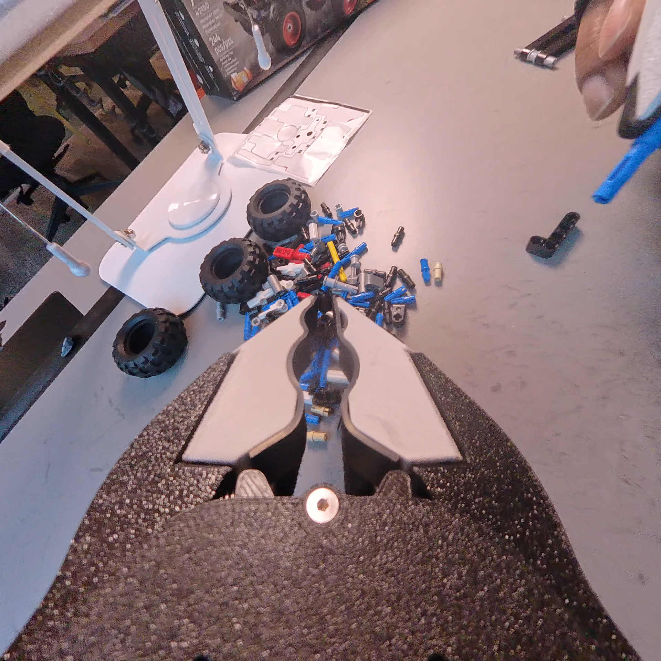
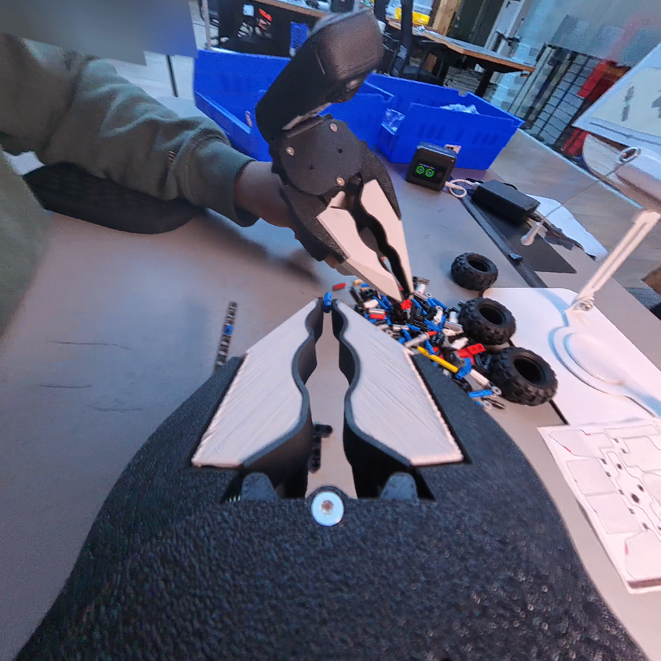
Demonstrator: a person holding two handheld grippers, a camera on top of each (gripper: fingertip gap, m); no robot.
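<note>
Left gripper (image 1: pixel 324 299) dipped into the heap of small blue, black and grey plastic pins (image 1: pixel 332 272), fingertips nearly together around a black piece; a firm grip could not be told. Right gripper (image 2: pixel 327 302) pinched a small blue pin (image 2: pixel 327 301), seen only in the right wrist view. 3 black rubber tyres (image 1: pixel 234 270) lay left of the heap; open grey tabletop (image 1: pixel 500 322) to the right.

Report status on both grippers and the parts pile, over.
Left gripper tips nearly shut, down in parts pile, grip unclear. Right gripper shut on blue pin. Black tyres beside pile, over.
</note>
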